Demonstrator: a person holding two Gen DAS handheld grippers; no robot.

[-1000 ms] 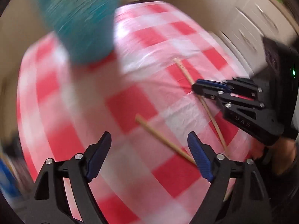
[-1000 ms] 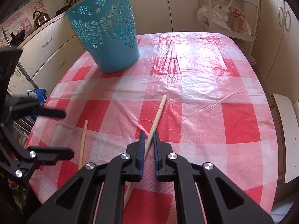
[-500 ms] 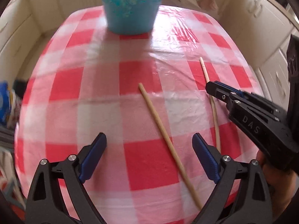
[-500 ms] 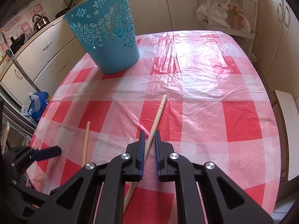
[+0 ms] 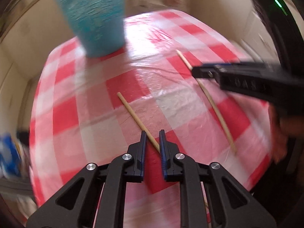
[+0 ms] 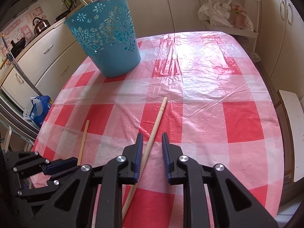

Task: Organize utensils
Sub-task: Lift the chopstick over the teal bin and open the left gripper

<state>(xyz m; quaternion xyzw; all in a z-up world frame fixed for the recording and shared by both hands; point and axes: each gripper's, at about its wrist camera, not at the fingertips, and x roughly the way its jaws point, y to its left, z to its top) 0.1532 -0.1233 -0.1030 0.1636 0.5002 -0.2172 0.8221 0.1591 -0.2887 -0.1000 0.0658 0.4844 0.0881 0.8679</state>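
Note:
Two wooden chopsticks lie on the red-and-white checked tablecloth. My left gripper is closing its jaws on the left chopstick near its close end, and the stick runs slantwise between the blue pads, touching both. My right gripper is opening. The right chopstick lies loose on the cloth between its pads, nearer the left one. The turquoise cut-out basket stands upright at the far left, with stick ends poking out. In the right wrist view the left gripper shows at bottom left over the left chopstick.
Cream kitchen cabinets ring the table, with a kettle on the counter. A white rack with plastic bags stands behind. A blue bag sits on the floor at left and a white bench at right.
My left gripper moved in over the left chopstick and its wide jaws closed onto it. My right gripper stayed put, and its jaws parted off the right chopstick.

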